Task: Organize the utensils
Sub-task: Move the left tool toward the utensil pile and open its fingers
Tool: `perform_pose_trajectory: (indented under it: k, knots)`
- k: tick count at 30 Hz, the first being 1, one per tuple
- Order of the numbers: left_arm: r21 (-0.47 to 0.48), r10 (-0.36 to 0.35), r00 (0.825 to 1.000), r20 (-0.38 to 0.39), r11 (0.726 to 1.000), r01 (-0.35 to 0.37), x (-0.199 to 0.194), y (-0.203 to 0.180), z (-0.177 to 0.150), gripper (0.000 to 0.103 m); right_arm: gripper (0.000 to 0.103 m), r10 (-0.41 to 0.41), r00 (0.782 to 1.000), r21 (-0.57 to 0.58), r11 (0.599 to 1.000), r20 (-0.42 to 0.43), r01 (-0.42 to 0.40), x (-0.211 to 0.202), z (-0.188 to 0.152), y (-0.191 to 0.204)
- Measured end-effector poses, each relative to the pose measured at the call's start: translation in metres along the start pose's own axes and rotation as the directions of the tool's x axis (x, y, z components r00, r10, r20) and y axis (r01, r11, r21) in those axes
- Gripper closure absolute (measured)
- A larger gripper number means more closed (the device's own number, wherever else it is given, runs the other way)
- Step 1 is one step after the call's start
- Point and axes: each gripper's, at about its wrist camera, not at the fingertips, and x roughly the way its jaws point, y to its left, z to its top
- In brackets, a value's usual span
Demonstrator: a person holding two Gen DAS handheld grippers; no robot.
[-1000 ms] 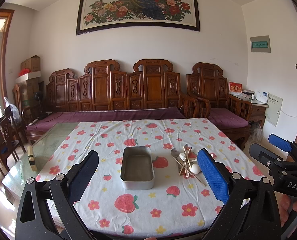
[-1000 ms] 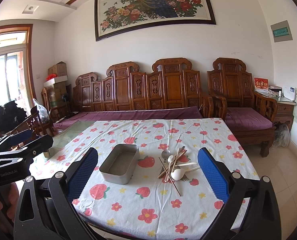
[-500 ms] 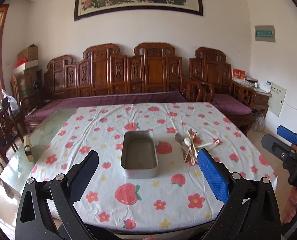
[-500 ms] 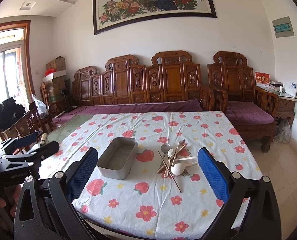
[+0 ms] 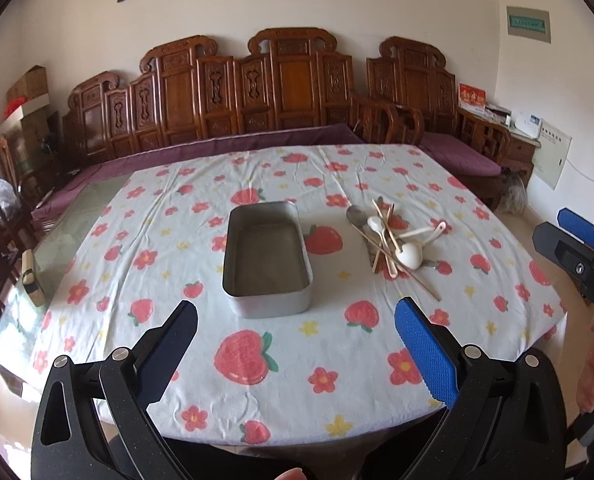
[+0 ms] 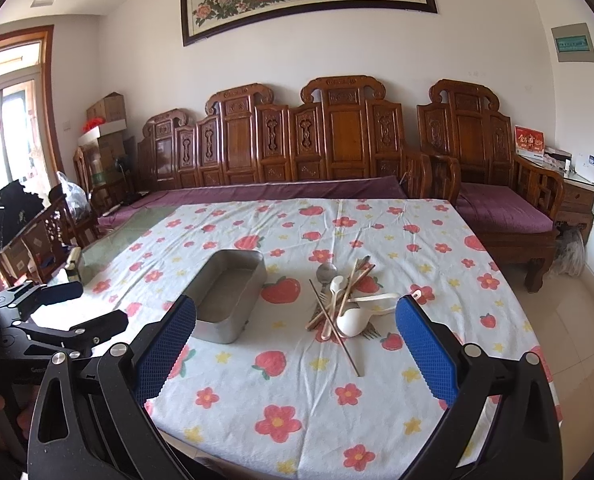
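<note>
An empty grey metal tray sits mid-table on the strawberry-print cloth. To its right lies a pile of utensils: white spoons, a metal spoon, a fork and wooden chopsticks. My left gripper is open and empty above the table's near edge, short of the tray. My right gripper is open and empty, near the table's front, short of the pile. The right gripper shows at the left view's right edge; the left gripper shows at the right view's left edge.
A carved wooden bench with purple cushions runs behind the table. Bare glass tabletop shows at the left with a small block on it. Wooden chairs stand at the left, a side cabinet at the right.
Both grippers have moved forward and tilted down toward the table, so tray and utensil pile look nearer. Both stayed open and empty.
</note>
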Motion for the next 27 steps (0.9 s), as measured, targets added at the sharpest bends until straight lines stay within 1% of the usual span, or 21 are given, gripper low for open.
perform_pose_trajectory:
  k: [3,7,10,14,15,20,25,27]
  knots:
    - [0.031,-0.01,1.0,-0.018,0.999,0.011,0.012,-0.004,-0.001,0.008,0.003,0.023,0.999,0.013,1.0,-0.029,-0.022,0.014,-0.002,-0.009]
    - [0.046,-0.039,0.999,-0.03,0.998,0.04,0.024,-0.007,0.002,0.008,0.008,-0.021,0.999,-0.022,1.0,-0.048,0.02,0.031,0.0,-0.022]
    - [0.065,-0.049,0.998,-0.035,0.997,0.051,0.034,-0.012,0.005,0.008,0.015,-0.042,0.996,-0.031,0.999,-0.077,0.04,0.047,0.002,-0.036]
    - [0.07,-0.078,0.996,-0.048,0.994,0.081,0.047,-0.018,0.008,0.008,0.028,-0.049,0.99,-0.044,0.998,-0.135,0.044,0.075,0.002,-0.054]
    - [0.072,-0.085,0.995,-0.045,0.994,0.088,0.05,-0.018,0.009,0.008,0.031,-0.052,0.986,-0.049,0.998,-0.156,0.045,0.084,0.001,-0.058]
    - [0.055,-0.132,0.99,-0.052,0.989,0.135,0.068,-0.024,0.01,0.008,0.039,-0.057,0.964,-0.071,0.997,-0.261,0.04,0.124,-0.012,-0.078]
    - [0.033,-0.18,0.98,-0.081,0.983,0.183,0.092,-0.034,0.012,0.008,0.042,-0.074,0.944,-0.127,0.991,-0.323,0.034,0.148,-0.026,-0.088]
    - [0.033,-0.194,0.976,-0.094,0.98,0.198,0.101,-0.04,0.012,0.008,0.043,-0.082,0.939,-0.141,0.989,-0.334,0.037,0.153,-0.029,-0.093]
